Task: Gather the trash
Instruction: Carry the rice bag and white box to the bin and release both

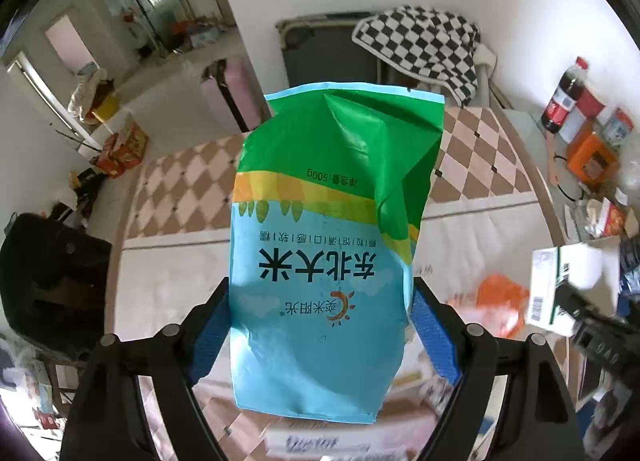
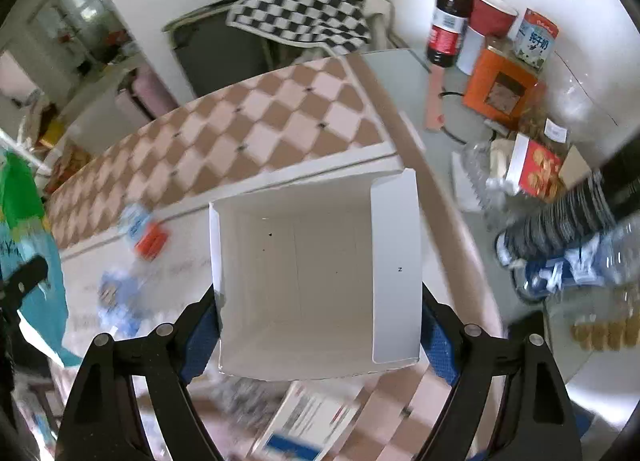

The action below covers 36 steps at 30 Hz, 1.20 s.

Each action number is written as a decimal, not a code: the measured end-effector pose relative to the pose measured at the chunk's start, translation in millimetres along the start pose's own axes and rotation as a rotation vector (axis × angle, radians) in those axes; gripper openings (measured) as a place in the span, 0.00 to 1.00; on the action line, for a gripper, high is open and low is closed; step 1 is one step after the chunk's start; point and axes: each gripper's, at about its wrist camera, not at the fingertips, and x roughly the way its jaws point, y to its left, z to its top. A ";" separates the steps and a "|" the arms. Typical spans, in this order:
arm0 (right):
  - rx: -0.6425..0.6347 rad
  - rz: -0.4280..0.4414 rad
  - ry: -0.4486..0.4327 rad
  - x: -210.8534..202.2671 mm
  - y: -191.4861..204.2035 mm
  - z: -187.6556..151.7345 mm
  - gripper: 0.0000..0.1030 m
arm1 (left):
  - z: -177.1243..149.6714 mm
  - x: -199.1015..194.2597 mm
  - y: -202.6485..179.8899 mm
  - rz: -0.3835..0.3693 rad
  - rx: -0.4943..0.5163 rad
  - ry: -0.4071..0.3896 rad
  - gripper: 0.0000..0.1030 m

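Observation:
My left gripper [image 1: 320, 325] is shut on a blue and green rice bag [image 1: 328, 229], held upright in the air above the white tabletop [image 1: 172, 281]. The bag also shows at the left edge of the right wrist view [image 2: 24, 221]. My right gripper [image 2: 318, 325] is shut on an open white carton [image 2: 316, 277], its empty inside facing the camera. That carton and the right gripper show blurred at the right of the left wrist view [image 1: 568, 285]. Loose wrappers, orange [image 2: 152, 241] and blue [image 2: 116, 293], lie blurred on the table.
A checkered brown panel [image 2: 248, 129] lies across the table's far side. Right of it stand a cola bottle [image 2: 448, 17], a red bowl [image 2: 492, 13], an orange box [image 2: 500, 85] and a biscuit box [image 2: 536, 169]. A checkered cloth [image 1: 424, 41] hangs over a chair.

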 end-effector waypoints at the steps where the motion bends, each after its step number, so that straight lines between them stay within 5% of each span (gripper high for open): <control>1: -0.006 0.012 -0.005 -9.7 8.5 -17.1 0.84 | -12.5 -8.8 9.9 -0.014 -0.006 -0.009 0.80; 7: 0.001 0.080 -0.052 -60.9 47.3 -123.7 0.84 | -99.4 -57.8 58.4 -0.047 0.012 -0.060 0.80; 12: 0.059 0.095 -0.069 -100.3 78.1 -241.9 0.84 | -192.5 -83.1 100.3 -0.087 0.020 -0.021 0.80; 19: 0.095 0.104 0.146 -82.8 99.0 -412.2 0.84 | -334.3 -65.7 135.3 -0.102 0.037 0.165 0.80; 24: 0.064 0.113 0.364 -16.9 101.9 -515.2 0.84 | -428.4 3.7 150.3 -0.086 -0.026 0.389 0.80; 29: 0.002 0.148 0.490 88.1 114.8 -586.4 0.84 | -479.7 110.7 153.4 -0.103 -0.125 0.499 0.80; 36: 0.044 0.193 0.535 235.9 139.7 -625.7 0.84 | -544.3 295.0 166.6 -0.297 -0.352 0.709 0.81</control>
